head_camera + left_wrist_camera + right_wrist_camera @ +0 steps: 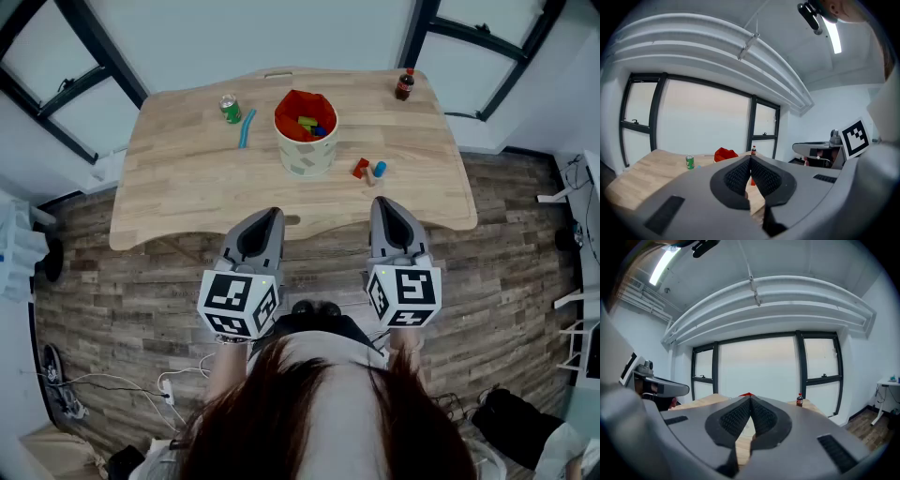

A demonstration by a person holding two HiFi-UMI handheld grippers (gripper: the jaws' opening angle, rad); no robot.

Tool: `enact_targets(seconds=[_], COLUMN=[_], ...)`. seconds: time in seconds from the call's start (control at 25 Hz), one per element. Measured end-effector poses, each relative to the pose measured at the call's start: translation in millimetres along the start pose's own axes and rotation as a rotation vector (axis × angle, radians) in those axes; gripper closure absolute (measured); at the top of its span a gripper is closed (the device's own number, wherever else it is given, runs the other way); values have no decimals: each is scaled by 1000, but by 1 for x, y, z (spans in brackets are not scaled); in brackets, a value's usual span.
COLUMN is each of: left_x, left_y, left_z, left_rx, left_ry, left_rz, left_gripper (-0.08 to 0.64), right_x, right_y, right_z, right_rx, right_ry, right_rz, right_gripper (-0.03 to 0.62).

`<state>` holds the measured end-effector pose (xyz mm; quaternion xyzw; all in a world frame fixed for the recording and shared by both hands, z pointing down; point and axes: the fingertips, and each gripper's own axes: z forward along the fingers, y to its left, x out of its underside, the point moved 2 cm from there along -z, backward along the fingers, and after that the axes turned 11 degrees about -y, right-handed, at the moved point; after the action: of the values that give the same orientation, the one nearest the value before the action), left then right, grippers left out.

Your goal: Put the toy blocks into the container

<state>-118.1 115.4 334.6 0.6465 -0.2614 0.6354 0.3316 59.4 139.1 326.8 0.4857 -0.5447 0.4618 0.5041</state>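
Observation:
A white container with a red lining (305, 141) stands mid-table with several coloured blocks inside. To its right on the wood lie a red block (360, 168) and a blue block (380, 170). My left gripper (273, 214) and right gripper (383, 202) hover side by side in front of the table's near edge, short of the blocks. Both are shut with nothing between the jaws. In the left gripper view the closed left gripper (750, 158) points toward the container's red lining (724, 153). In the right gripper view the closed right gripper (750, 398) hides most of the container.
On the wooden table (187, 178) a green can (230, 108) and a blue stick (246, 128) lie left of the container. A cola bottle (404, 84) stands at the far right corner. Wood-plank floor surrounds the table, with cables at lower left.

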Motion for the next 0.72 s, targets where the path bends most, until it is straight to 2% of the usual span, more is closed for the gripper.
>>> enact_targets(seconds=[0.32, 0.72], left_x=[-2, 5], left_y=[17, 28], left_z=[6, 18], left_rx=[44, 115], left_ry=[-6, 6], left_rz=[29, 15], left_gripper=[551, 551], right_x=[2, 14], right_y=[14, 14], right_z=[9, 20], right_rx=[24, 57], right_ry=[-6, 48], right_rz=[-15, -27], right_gripper=[560, 557])
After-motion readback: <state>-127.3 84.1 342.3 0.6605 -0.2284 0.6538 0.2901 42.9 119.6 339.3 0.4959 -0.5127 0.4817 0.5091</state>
